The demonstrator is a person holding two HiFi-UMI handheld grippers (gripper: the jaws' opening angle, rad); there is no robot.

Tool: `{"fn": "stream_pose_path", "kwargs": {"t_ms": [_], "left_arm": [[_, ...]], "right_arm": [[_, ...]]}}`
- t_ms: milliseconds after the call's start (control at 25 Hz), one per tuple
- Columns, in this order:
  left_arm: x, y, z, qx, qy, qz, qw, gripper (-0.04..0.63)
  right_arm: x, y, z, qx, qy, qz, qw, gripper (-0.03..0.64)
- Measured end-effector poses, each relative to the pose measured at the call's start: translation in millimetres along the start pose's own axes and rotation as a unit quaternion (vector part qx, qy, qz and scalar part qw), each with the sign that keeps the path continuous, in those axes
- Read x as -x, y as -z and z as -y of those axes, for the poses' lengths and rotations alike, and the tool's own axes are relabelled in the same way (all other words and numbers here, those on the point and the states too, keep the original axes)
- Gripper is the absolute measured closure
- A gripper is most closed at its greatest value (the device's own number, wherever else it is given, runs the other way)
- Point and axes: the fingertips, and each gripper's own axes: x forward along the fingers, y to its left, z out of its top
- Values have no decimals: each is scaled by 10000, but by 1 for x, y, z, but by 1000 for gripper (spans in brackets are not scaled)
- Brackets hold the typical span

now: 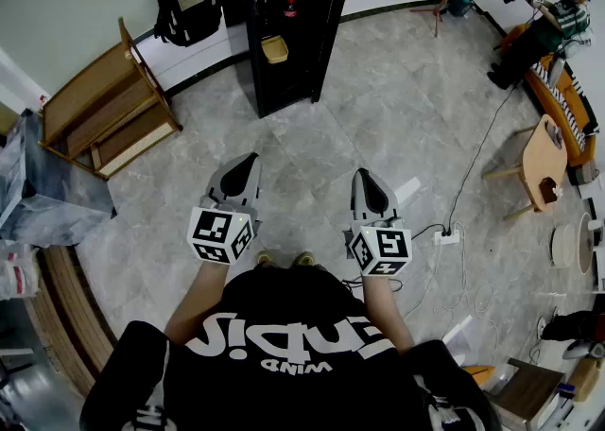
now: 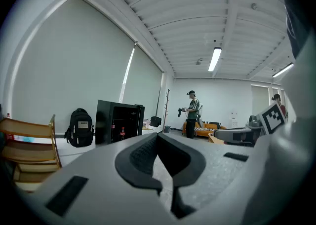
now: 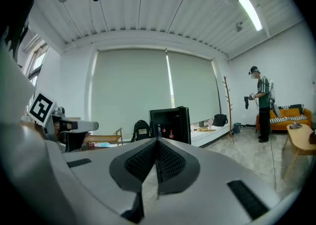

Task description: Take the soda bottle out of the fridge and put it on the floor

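left tongs (image 1: 248, 163) and right tongs (image 1: 366, 180) side by side over grey floor (image 1: 388, 112), open black fridge (image 1: 234, 23) well ahead

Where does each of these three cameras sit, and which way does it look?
Head view: on the person's head, looking steeply down at the grey floor; shows the forearms, black shirt, left gripper and right gripper.
Left gripper view: on the left gripper, looking about level over its shut jaws at the fridge.
Right gripper view: on the right gripper, about level over its shut jaws, the same way.
Shared: both gripper views show the fridge, backpack and a standing person.
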Motion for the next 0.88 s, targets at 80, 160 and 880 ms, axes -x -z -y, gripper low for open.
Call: {"fn": "stream_pose_path", "kwargs": {"t_ms": [80, 160, 880], "left_arm": [[1, 0, 2, 4, -5, 22, 10000, 589], [2, 0, 2, 7, -10, 43, 10000, 589], [-1, 9, -42, -155, 210, 15, 9997, 589]], "right_arm": [[0, 1, -1, 0, -9, -3, 10000, 595], [0, 1, -2, -27, -7, 17, 10000, 595], [-22, 15, -22, -228, 225, 278, 9991, 595]]}}
